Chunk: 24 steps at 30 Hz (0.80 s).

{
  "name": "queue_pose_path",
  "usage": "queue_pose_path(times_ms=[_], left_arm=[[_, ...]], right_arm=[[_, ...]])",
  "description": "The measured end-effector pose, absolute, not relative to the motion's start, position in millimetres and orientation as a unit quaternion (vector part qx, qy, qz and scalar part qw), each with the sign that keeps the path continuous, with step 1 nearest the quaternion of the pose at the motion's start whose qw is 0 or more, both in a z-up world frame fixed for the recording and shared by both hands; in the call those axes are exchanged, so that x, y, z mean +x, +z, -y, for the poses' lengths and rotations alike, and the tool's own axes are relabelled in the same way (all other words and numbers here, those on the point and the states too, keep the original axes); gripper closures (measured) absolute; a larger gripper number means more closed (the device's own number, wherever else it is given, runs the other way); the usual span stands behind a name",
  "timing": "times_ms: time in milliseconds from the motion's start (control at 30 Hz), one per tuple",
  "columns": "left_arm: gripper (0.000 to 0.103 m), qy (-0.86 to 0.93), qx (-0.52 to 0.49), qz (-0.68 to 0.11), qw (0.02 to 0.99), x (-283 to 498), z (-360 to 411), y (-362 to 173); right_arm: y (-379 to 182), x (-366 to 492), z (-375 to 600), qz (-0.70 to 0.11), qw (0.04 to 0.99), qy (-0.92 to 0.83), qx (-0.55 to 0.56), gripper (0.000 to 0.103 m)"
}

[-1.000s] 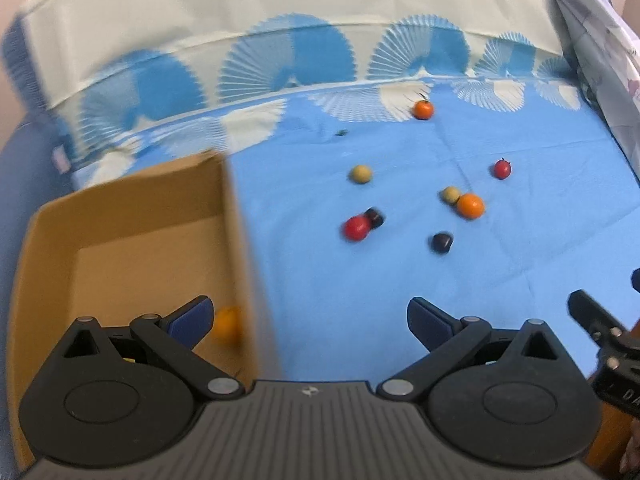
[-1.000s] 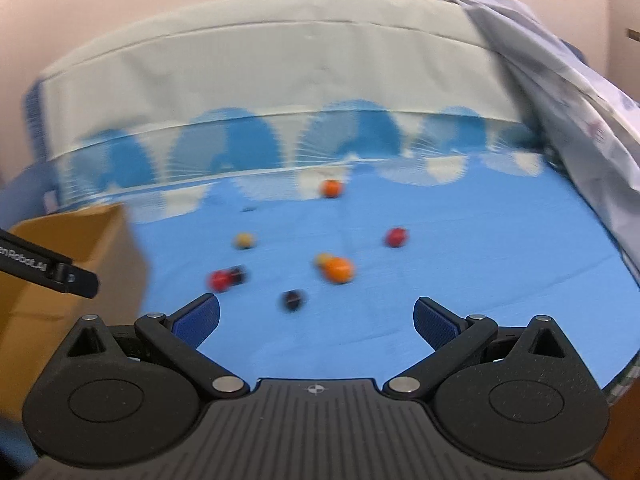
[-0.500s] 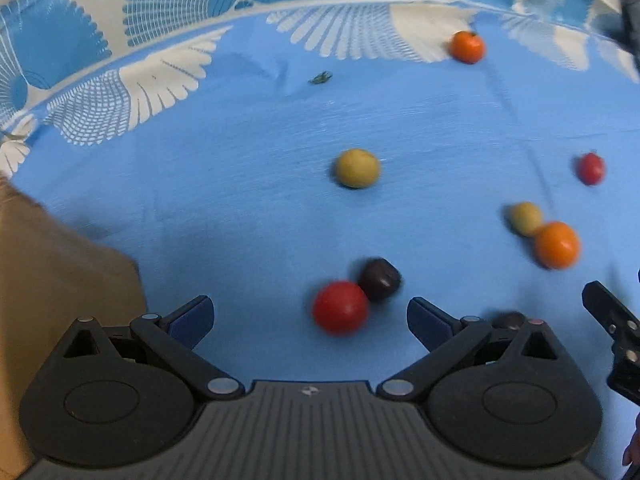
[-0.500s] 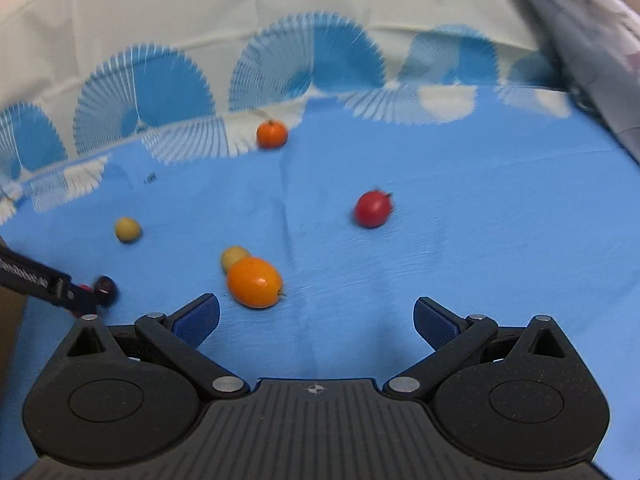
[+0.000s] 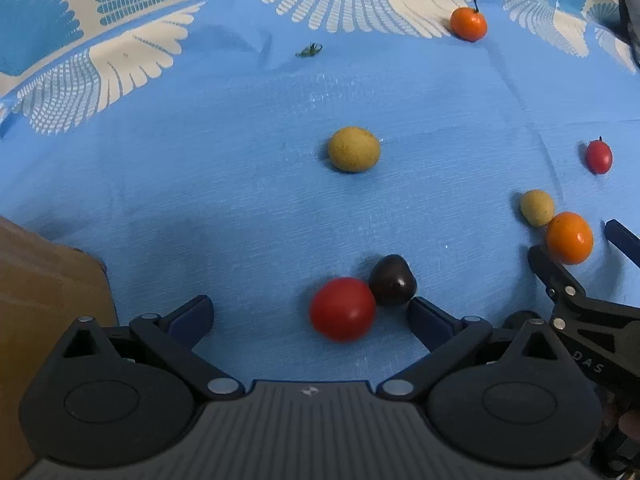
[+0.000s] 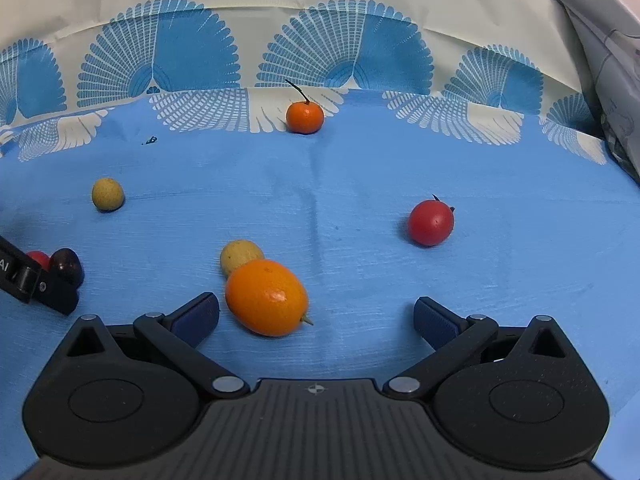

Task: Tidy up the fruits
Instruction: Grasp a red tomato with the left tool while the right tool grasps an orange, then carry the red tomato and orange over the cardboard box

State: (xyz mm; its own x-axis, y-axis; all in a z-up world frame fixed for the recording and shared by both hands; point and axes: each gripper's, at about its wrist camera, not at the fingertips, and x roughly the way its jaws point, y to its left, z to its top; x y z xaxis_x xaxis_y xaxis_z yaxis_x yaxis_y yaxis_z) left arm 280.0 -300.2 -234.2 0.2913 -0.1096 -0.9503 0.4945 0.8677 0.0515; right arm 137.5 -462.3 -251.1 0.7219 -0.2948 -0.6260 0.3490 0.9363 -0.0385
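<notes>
Left wrist view shows us most fruit still loose on the blue cloth (image 5: 200,184): our left gripper (image 5: 310,314), fingers apart, nears the red fruit (image 5: 343,309); our right gripper (image 6: 316,316), also apart, nears the orange (image 6: 266,297). Box (image 5: 44,280) contents stay hidden.

"DAS" on right gripper (image 5: 582,258), "AI" on left gripper (image 6: 38,282)
</notes>
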Motion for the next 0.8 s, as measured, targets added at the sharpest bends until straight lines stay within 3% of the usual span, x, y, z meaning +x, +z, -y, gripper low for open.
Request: queue_pose_path(times_ms=[33,67,100,133,167,200,467,800], left_arm=[[0.002,-0.194,0.174,-0.563,0.784,279.1,300.8,-232.9],[0.012,-0.200,0.175,-0.558,0.786,277.3,301.0,-230.5],[0.028,-0.211,0.172,-0.550,0.789,274.7,300.6,-227.1],[0.038,-0.223,0.172,-0.541,0.793,271.5,300.8,-223.3],[0.061,-0.232,0.177,-0.534,0.794,267.8,302.1,-220.2],[0.070,-0.238,0.183,-0.529,0.794,263.8,303.1,-218.1],[0.070,-0.253,0.182,-0.498,0.810,229.6,295.7,-190.9],[0.070,-0.228,0.174,-0.455,0.843,157.1,262.8,-115.5]], right_arm=[[-250.8,137.8,461.2,-0.331,0.927,-0.171,0.037,0.002],[-249.2,135.6,460.8,-0.332,0.928,-0.165,0.035,0.004],[-247.0,134.2,458.5,-0.331,0.930,-0.155,0.033,0.016],[-244.3,131.7,454.7,-0.329,0.933,-0.144,0.027,0.036],[-242.1,129.5,450.7,-0.328,0.934,-0.137,0.019,0.046],[-240.1,128.5,447.0,-0.331,0.934,-0.133,0.012,0.063],[-218.3,103.3,445.0,-0.331,0.929,-0.164,0.028,0.063],[-145.2,29.2,412.5,-0.278,0.945,-0.166,0.048,0.063]])
